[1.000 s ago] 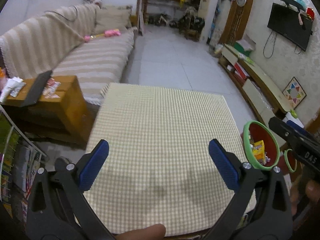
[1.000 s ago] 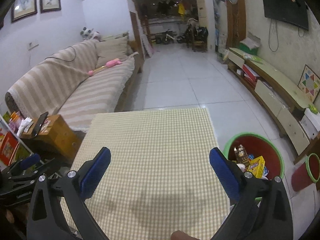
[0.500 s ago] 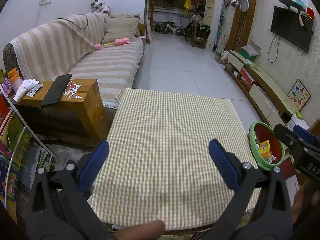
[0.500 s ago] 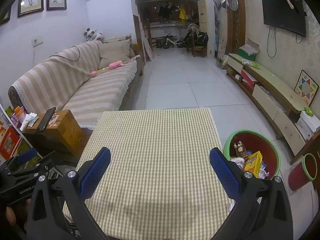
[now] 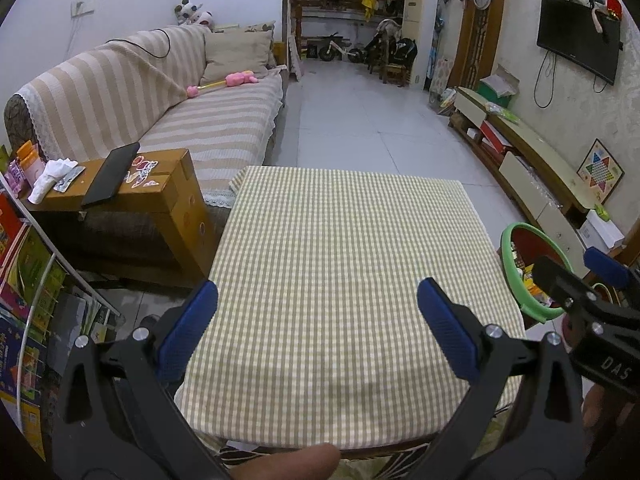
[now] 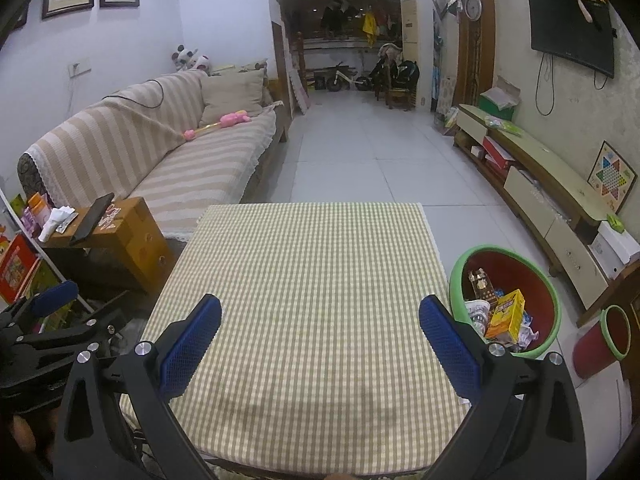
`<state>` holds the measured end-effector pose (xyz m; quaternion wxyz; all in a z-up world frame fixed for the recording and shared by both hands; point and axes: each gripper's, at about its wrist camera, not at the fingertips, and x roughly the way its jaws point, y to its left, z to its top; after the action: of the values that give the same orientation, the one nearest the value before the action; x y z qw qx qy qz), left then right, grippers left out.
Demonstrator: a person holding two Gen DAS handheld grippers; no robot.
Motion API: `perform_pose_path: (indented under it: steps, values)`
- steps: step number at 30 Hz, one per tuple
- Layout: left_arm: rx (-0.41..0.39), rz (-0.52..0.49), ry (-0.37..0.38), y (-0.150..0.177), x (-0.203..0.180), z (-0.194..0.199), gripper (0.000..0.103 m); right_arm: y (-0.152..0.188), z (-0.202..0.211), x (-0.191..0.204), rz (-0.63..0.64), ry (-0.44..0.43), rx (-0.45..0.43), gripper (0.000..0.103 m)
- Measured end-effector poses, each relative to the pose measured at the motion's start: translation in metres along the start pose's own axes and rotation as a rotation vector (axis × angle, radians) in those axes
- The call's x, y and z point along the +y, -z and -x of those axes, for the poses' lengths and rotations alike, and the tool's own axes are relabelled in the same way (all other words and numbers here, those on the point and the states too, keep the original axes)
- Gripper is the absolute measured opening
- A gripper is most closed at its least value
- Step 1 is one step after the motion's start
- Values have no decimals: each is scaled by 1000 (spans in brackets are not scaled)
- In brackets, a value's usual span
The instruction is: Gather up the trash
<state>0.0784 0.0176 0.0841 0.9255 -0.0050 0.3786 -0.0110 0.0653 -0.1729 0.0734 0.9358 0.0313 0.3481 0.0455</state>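
A red bin with a green rim (image 6: 536,276) stands on the floor right of the table and holds trash: a yellow box (image 6: 506,316), a paper cup (image 6: 476,314) and wrappers. The same bin (image 5: 520,276) shows partly in the left wrist view behind the other gripper. My left gripper (image 5: 316,320) is open above the near end of the checked tablecloth (image 5: 344,260), nothing between its blue pads. My right gripper (image 6: 320,330) is open too, over the cloth (image 6: 316,280), left of the bin. No loose trash shows on the cloth.
A striped sofa (image 5: 192,120) runs along the left, with a cardboard box (image 5: 160,200) carrying a tablet and tissues beside the table. A low TV cabinet (image 6: 560,204) lines the right wall. A smaller red cup-shaped bin (image 6: 596,340) lies right of the big one. Tiled floor stretches beyond.
Both grippers have drawn back and tilted up, so the table looks smaller and more of the room shows. Both stayed open.
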Motion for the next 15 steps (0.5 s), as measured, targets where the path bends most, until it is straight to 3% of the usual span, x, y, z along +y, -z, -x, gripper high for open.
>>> perform_pose_path:
  steps: [15]
  values:
    - [-3, -7, 8, 0, -1, 0, 98, -1, 1, -4, 0, 5, 9, 95]
